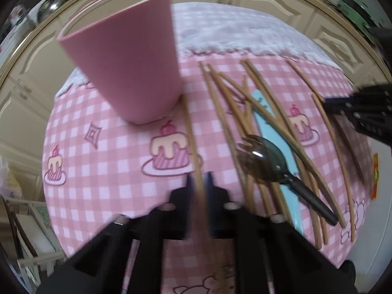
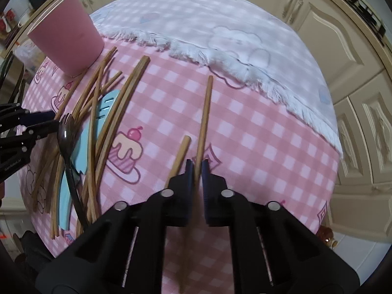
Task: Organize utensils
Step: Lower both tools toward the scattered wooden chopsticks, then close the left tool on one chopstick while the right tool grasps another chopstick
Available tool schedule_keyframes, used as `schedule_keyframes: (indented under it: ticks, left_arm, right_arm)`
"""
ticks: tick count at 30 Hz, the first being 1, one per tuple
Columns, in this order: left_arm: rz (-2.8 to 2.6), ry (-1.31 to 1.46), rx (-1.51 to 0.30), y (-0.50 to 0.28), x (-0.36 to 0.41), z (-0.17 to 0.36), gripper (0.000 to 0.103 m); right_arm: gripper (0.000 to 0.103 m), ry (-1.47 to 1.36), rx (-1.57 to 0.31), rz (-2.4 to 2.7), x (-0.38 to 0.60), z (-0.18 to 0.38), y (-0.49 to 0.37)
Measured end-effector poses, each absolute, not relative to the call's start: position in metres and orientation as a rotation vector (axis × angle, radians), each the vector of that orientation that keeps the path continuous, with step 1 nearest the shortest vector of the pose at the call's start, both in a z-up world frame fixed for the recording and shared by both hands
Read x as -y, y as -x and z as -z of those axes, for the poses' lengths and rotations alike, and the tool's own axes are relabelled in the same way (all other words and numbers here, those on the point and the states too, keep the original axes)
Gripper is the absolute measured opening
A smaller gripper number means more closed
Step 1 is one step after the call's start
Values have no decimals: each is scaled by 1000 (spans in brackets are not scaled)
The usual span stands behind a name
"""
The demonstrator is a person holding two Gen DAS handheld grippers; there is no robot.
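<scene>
On the bench [image 2: 257, 132], pink check cloth with cake prints, utensils lie scattered beside a pink cup [image 1: 122, 56]. My left fingers [image 1: 199, 183] are together, clamped on one chopstick [image 1: 193, 142] that runs up toward the cup's base. My right fingers [image 2: 197, 169] are likewise pinched shut on another chopstick [image 2: 204, 117], which lies alone toward the white fringed cloth [image 2: 220, 36]; a shorter-looking stick [image 2: 180, 154] sits just beside it, not gripped. Between my two hands lies the main pile [image 1: 257, 122]: crossed chopsticks over a pale blue flat utensil [image 1: 274, 132], with a dark plastic spork [image 1: 269, 161] on top.

Handling, as I judge it: chopsticks are light, stiff, thin wood, smooth enough to roll or pivot in a pinch. Gripping near one end, as both hands seem to, means the long free end will swing, so I want a firm squeeze and a slow tilt. The spork looks light, glossy, slippery; take it by the handle. The blue piece is flat to the cloth, hard to get under; an overhanging edge would be best. The cup looks light and tippy, likely the destination; a stick dropped in hard could knock it.

Cloth is soft, may bunch or drag. Cream kitchen cabinets [image 2: 343, 49] surround; counter clutter shows far left, too blurred to name.
</scene>
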State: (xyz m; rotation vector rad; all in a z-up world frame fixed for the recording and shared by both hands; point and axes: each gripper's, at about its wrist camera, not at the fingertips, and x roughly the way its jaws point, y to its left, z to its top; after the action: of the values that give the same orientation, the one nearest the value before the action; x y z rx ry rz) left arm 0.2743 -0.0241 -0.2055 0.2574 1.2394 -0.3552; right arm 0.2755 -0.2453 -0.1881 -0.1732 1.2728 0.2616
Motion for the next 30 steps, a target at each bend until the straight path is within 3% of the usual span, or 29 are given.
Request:
schedule_keyframes:
  ticks: [10, 17, 30]
  left_arm:
    - [399, -162, -1083, -228, -19, 181, 5]
    - [425, -37, -780, -195, -41, 114, 5]
    - [268, 103, -198, -231, -51, -12, 6]
  right_arm:
    - [5, -132, -1064, -295, 294, 161, -241]
    - [5, -229, -810, -363, 273, 102, -217]
    - [6, -267, -350, -485, 189, -9, -253]
